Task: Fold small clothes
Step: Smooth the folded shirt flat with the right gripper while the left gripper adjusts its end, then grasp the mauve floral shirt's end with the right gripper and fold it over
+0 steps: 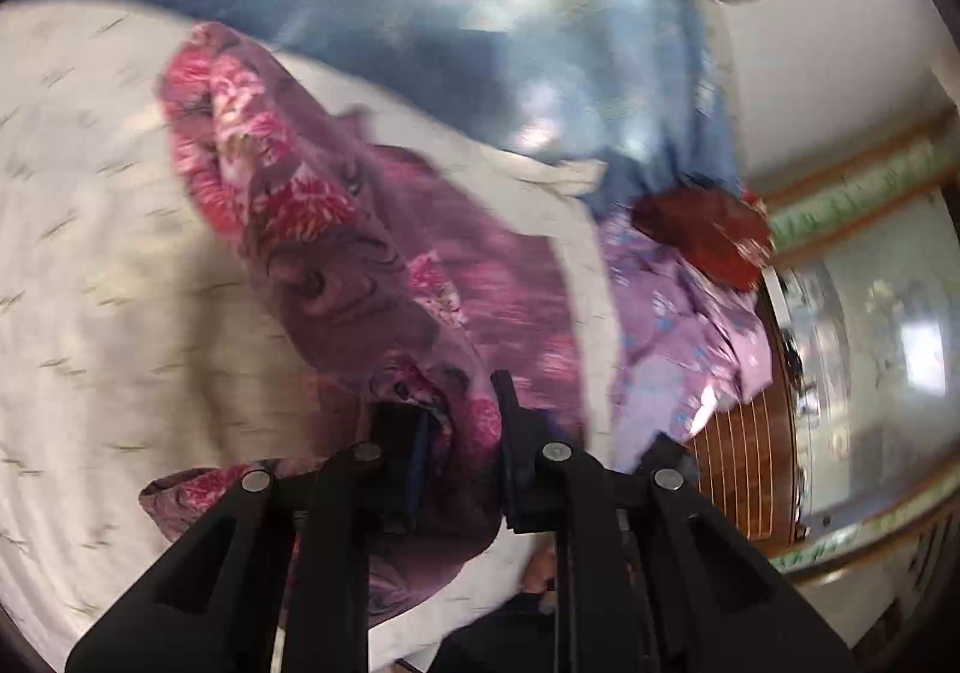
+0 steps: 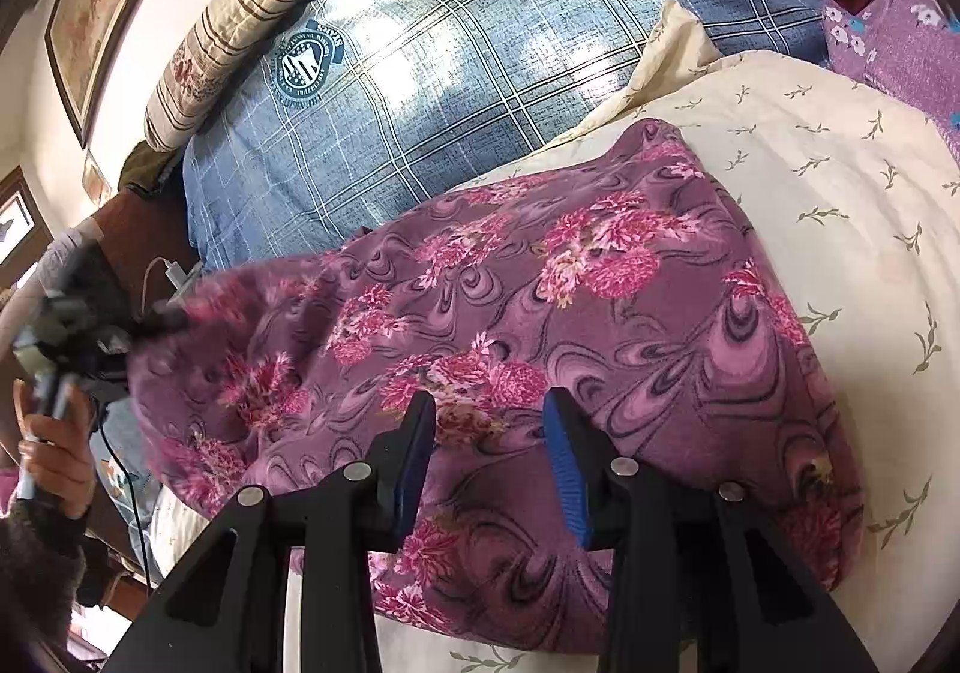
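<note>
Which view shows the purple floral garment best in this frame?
The right wrist view: the purple floral garment is sharp and spread almost whole over the cream quilt, the open right gripper over it. The left wrist view is motion-blurred and shows only a bunched length running into the left gripper.

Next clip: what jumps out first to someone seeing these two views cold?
The purple floral garment dominates, spread across the cream leaf-print quilt, with the blue plaid bedding behind it. The right gripper hovers open just above its near edge. The left gripper has a fold of the cloth between its fingers, the view blurred.
</note>
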Tool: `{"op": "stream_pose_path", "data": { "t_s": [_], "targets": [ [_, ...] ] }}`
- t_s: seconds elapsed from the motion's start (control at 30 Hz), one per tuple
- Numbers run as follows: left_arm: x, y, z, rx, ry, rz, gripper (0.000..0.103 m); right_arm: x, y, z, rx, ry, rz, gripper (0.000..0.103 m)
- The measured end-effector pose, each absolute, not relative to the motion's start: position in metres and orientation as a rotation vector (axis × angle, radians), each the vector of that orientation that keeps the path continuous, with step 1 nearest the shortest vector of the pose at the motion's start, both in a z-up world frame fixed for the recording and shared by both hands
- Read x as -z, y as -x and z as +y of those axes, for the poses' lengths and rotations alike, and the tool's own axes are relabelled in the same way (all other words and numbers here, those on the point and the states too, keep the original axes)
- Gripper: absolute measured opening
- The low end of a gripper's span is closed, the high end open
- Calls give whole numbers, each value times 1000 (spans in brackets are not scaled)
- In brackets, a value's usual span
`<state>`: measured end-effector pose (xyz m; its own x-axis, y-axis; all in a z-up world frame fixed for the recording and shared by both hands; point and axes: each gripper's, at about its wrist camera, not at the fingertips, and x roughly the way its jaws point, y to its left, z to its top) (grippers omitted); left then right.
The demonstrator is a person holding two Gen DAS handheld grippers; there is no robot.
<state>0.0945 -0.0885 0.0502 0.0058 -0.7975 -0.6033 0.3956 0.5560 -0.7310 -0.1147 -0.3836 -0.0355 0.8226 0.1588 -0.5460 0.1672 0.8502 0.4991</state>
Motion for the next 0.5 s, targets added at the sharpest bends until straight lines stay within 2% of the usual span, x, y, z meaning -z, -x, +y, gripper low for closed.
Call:
{"op": "stream_pose_path", "data": {
  "t_s": [0.23, 0.4, 0.5],
  "targets": [
    [-79, -71, -201, 1049, 223, 1284, 16, 43, 122, -397, -59, -655, 555, 38],
    [-57, -66, -290, 1027, 86, 1394, 16, 44, 129, -400, -85, -682, 549, 38],
    [-30, -67, -333, 1019, 70, 1522, 16, 43, 141, -399, -82, -694, 561, 38]
  ]
}}
